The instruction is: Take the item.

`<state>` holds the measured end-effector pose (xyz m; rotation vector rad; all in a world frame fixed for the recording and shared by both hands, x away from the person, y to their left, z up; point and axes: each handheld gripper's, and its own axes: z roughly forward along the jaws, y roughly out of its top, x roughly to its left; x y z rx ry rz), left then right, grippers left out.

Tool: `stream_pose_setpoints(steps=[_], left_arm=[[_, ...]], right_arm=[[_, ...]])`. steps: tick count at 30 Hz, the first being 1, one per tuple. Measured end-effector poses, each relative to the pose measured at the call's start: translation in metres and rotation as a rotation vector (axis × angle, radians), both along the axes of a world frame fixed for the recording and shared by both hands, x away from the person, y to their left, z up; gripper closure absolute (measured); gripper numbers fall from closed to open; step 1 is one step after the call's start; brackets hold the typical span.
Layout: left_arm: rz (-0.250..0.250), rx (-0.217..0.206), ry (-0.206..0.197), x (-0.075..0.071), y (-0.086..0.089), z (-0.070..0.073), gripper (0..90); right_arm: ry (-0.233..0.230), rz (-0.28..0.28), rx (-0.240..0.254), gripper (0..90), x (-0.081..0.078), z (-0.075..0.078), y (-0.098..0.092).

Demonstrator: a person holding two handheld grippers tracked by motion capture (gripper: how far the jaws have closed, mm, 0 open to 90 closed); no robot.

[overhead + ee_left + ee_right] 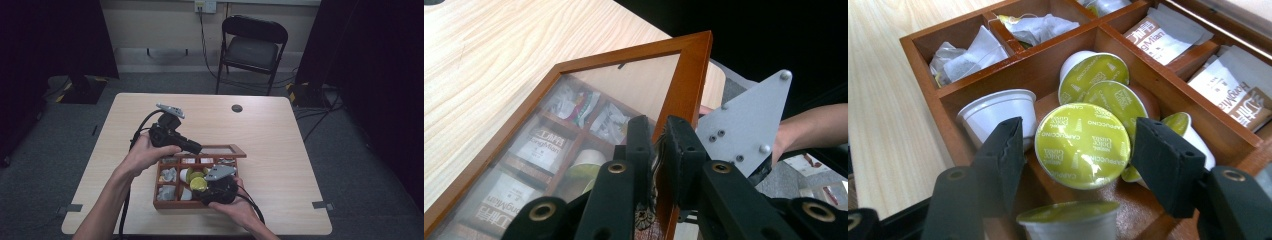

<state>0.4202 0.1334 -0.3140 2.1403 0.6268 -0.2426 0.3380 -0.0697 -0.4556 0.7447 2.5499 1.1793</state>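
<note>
- The right gripper, low in the frame of its own view, has its two black pads set on either side of a coffee capsule with a green foil top. The pads look pressed to its rim, so I take it as gripped.
- That capsule sits above the middle compartment of the wooden box, among other capsules, lower centre of the high view.
- To do this well, lift straight up and slowly; the round rim could slip or tip, and neighbouring capsules lie close by.
- Tea bags and sachets fill the compartments toward the top of that view.
- The left gripper is clamped tight on the frame of the glass lid, holding it raised. It should keep steady so the lid does not drop onto the working hand.
- The table is pale wood with a small dark round thing near its far edge.
- Beyond stand a black folding chair, grey carpet and dark curtains.
</note>
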Motion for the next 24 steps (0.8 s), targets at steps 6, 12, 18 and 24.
stream_pose_setpoints(steps=[6, 12, 18, 24], left_arm=[[-0.001, 0.002, 0.001, 0.001, 0.000, 0.000, 81.2], [0.003, 0.004, 0.002, 0.002, 0.000, 0.002, 81.2], [0.003, 0.015, -0.002, 0.002, -0.001, 0.003, 81.2], [0.002, 0.016, -0.003, 0.002, -0.001, 0.003, 81.2]], right_arm=[[0.023, -0.004, -0.033, 36.7, 0.003, -0.002, 0.005], [0.022, -0.005, -0.072, 34.3, 0.008, -0.004, 0.010], [0.033, 0.010, -0.103, 33.5, 0.012, -0.005, 0.016], [0.047, 0.017, -0.138, 35.1, 0.014, -0.007, 0.019]])
